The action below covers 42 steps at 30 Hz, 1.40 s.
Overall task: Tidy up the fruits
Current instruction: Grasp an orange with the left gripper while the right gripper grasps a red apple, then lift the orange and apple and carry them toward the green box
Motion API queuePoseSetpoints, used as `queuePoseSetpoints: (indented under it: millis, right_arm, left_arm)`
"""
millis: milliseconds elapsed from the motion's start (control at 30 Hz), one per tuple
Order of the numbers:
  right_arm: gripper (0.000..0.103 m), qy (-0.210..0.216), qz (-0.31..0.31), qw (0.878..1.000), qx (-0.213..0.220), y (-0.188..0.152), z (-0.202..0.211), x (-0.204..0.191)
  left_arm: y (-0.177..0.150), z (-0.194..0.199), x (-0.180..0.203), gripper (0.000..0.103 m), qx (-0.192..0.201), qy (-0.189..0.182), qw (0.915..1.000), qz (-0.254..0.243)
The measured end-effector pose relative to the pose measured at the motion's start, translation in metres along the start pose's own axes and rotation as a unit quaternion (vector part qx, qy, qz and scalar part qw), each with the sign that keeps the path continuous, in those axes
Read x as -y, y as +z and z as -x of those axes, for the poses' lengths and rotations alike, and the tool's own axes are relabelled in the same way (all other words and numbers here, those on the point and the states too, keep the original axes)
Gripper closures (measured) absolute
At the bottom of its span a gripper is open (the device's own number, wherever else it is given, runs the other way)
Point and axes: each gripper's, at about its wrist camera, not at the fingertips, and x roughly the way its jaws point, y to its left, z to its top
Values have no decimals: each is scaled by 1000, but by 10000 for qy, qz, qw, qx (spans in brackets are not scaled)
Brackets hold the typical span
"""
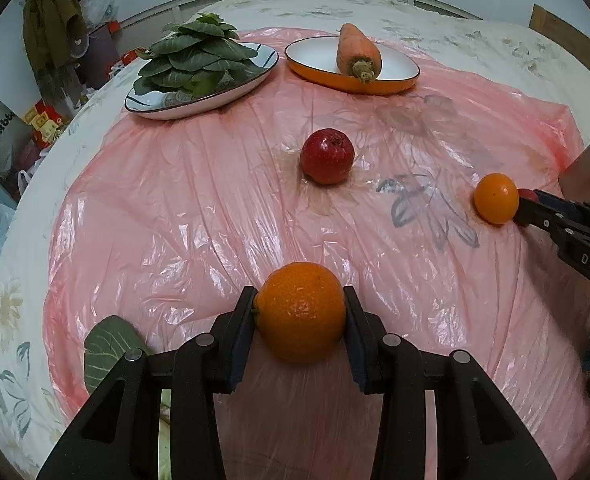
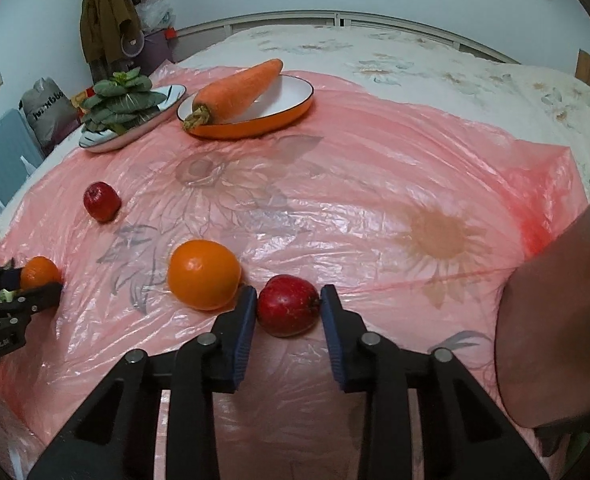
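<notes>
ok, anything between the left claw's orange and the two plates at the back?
A loose red fruit sits about midway, roughly on the line from the orange to the orange-rimmed dish. The way to the greens plate looks clear.

A crinkled, glossy pink plastic sheet is being seen beneath the left gripper, whose matt black plastic jaws are pressing a dimpled orange. Ahead, a glazed orange dish is shining.

left wrist: close, looks steeply down over pink sheet | right wrist: same | shared: both plates, far wall
</notes>
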Motion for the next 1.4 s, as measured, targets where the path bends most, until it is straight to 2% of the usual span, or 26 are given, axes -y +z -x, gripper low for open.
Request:
queuePoseSetpoints:
  millis: [267, 433, 733, 900, 1167, 1400]
  right_arm:
    - [76, -4, -25, 9997, -228, 5, -12, 4]
    - [76, 76, -84, 9997, -211, 9, -4, 6]
    - [76, 267, -291, 9992, 91, 7, 37, 6]
    - [76, 312, -292, 9990, 144, -2, 58, 2]
    - [75, 400, -266, 9987, 189, -30, 97, -16]
    - [76, 411, -260, 9986, 225, -56, 134, -29]
  left_arm:
    - [1, -1, -2, 67, -42, -47, 10000, 53]
    - [3, 0, -13, 67, -39, -324, 9989, 336]
    - [4, 14, -34, 68, 88, -717, 9936, 868]
    - [2, 26, -43, 68, 151, -797, 9908, 1084]
    - [-7, 58, -43, 68, 317, -790, 9907, 1062]
    - [-29, 88, -39, 68, 419, -817, 9902, 1052]
